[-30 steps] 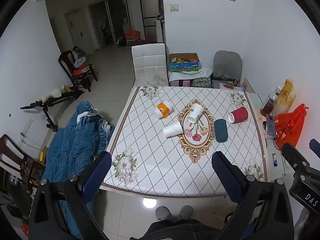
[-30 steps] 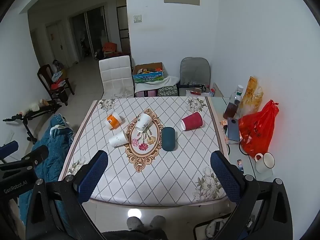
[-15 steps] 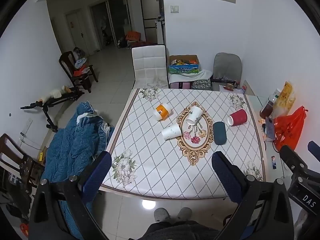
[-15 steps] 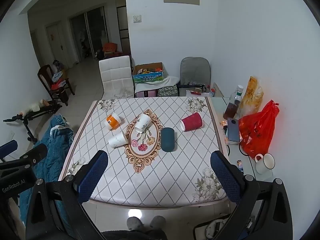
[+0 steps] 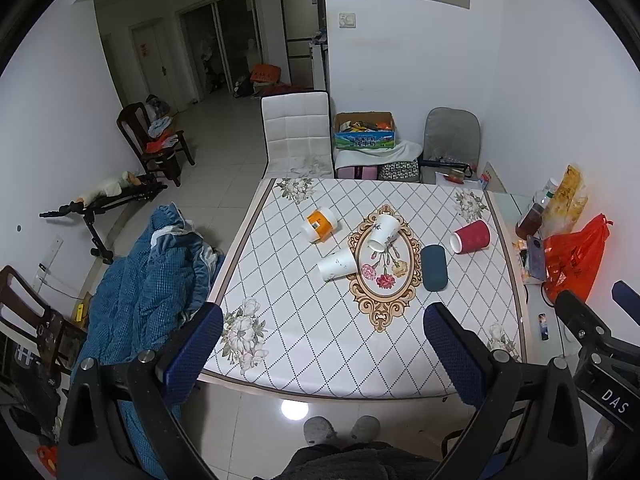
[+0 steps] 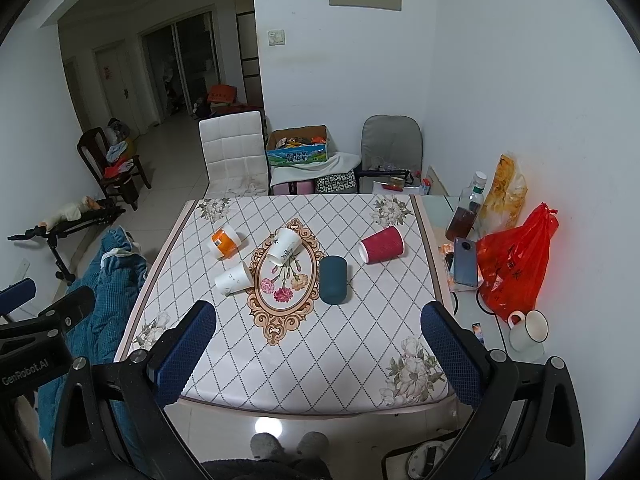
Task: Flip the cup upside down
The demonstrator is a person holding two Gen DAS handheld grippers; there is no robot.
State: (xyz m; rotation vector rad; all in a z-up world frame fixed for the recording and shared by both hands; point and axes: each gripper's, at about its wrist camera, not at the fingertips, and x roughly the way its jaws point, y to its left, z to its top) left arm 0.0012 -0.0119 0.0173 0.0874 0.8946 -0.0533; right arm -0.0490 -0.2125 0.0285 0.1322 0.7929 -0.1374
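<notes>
Several cups lie on their sides on the table [image 5: 320, 344]: an orange cup [image 5: 320, 224], two white cups [image 5: 383, 232] [image 5: 337, 266], a dark teal cup [image 5: 433, 267] and a red cup [image 5: 471, 237]. They also show in the right wrist view: orange cup [image 6: 224, 241], white cups [image 6: 284, 246] [image 6: 234, 278], teal cup [image 6: 333, 279], red cup [image 6: 382, 245]. My left gripper [image 5: 322, 344] is open and empty, high above the table's near edge. My right gripper [image 6: 318, 340] is open and empty, likewise well short of the cups.
A side shelf at the right holds a red bag [image 6: 516, 260], bottle [image 6: 466, 212], phone [image 6: 464, 262] and white mug [image 6: 526, 330]. A white chair [image 5: 298, 136] and grey chair [image 5: 452, 140] stand behind the table. A blue blanket [image 5: 148, 280] lies at the left.
Both grippers have drawn back and up slightly; the table looks a little smaller and farther. The cups have not moved.
</notes>
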